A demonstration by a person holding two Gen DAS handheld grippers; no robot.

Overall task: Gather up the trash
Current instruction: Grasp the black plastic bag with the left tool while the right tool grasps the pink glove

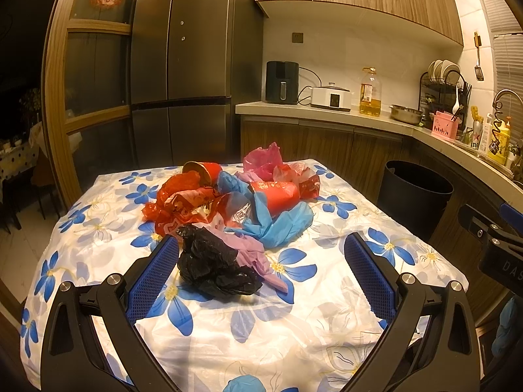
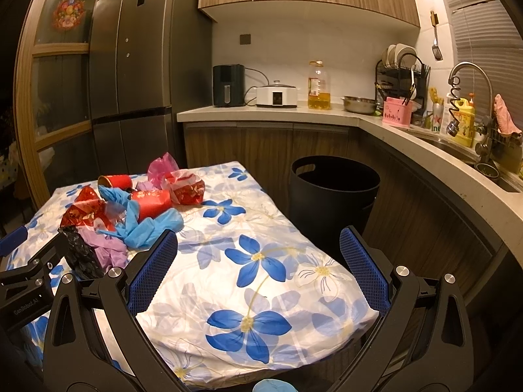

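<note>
Trash pile (image 1: 228, 202) sits mid-table on the blue-flower tablecloth (image 1: 327, 326), black bin (image 2: 333, 192) just beside it by the kitchen counter (image 2: 425, 150). Left gripper (image 1: 261, 245) and right gripper (image 2: 258, 241) both gape wide, holding nothing.

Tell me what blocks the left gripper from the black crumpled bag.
Nothing visible does. The left gripper is open, and the black bag lies on the tablecloth right by its left finger, nearest piece of the pile.

blue-flowered white tablecloth (image 1: 327, 326), red, blue, pink and black trash (image 1: 228, 205), black bin (image 2: 333, 192)
</note>
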